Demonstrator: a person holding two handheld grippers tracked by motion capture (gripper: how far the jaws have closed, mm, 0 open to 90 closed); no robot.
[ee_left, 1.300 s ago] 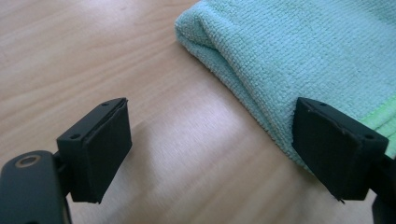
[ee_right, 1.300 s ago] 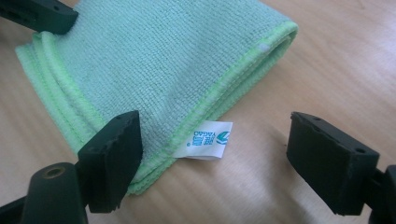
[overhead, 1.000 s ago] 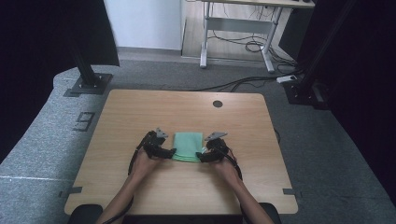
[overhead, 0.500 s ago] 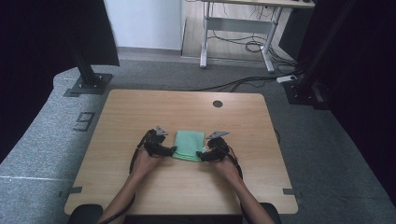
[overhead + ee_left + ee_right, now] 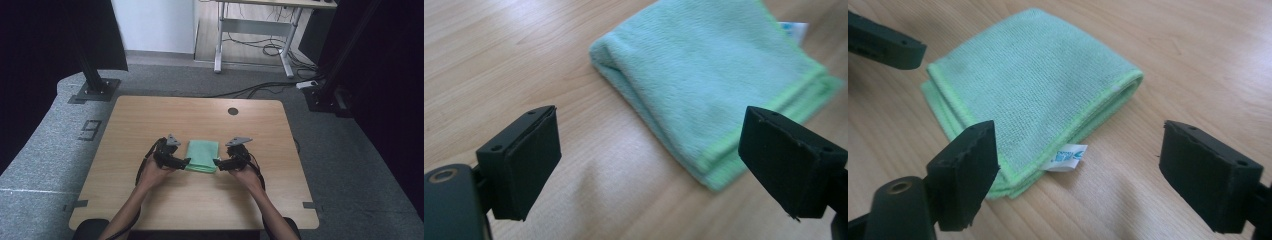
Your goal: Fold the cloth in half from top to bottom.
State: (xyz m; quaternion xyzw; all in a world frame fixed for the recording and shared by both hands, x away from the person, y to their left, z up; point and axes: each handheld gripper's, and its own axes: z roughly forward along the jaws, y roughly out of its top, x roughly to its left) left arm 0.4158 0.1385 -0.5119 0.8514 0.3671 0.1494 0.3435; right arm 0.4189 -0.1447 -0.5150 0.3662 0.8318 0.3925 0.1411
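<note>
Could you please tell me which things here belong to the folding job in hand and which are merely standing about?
In the job:
green cloth, folded, with a white label
left gripper, jaws open
right gripper, jaws open
table bearing the cloth

Standing about:
desk frame beyond the table
cables on the floor

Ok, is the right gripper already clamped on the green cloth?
No. In the right gripper view the right gripper has its jaws spread wide above the table, and the folded green cloth lies free between and beyond them.
</note>
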